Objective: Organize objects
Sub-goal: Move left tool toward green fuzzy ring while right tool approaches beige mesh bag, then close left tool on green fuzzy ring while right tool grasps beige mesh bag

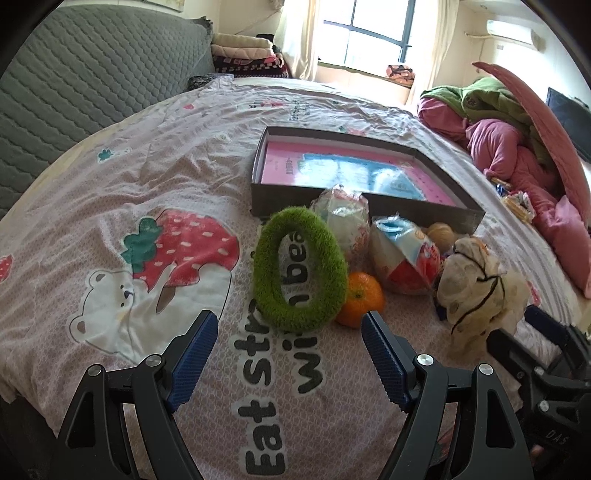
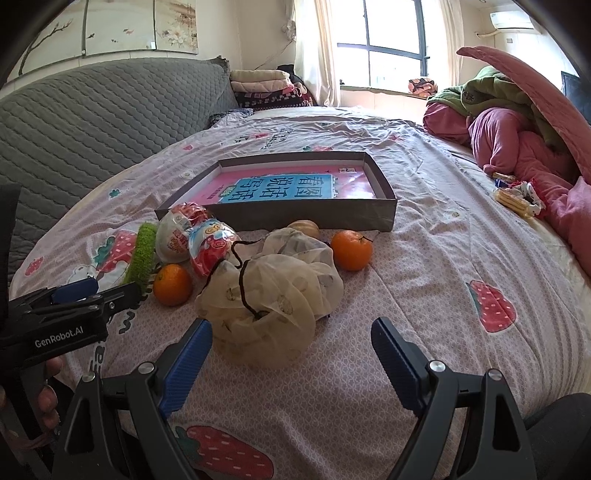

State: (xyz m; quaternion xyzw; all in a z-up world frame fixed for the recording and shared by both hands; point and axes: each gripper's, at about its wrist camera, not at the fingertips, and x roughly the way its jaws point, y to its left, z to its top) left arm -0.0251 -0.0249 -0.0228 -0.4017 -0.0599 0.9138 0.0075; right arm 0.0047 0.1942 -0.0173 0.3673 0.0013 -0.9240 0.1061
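Both tongs, left (image 1: 288,328) and right (image 2: 291,334), gape wide, empty; we pinch the soft, light ring (image 1: 299,269) at its rim.

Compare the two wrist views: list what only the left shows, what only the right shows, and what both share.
Only the left wrist view shows the green ring face-on, with the printed words on the bedsheet visible through its hole.

Only the right wrist view shows a second orange near the box's front wall, the wall paintings, and a person's fingers on the left gripper.

Both show the shallow box, the mesh bag, two wrapped eggs and an orange.
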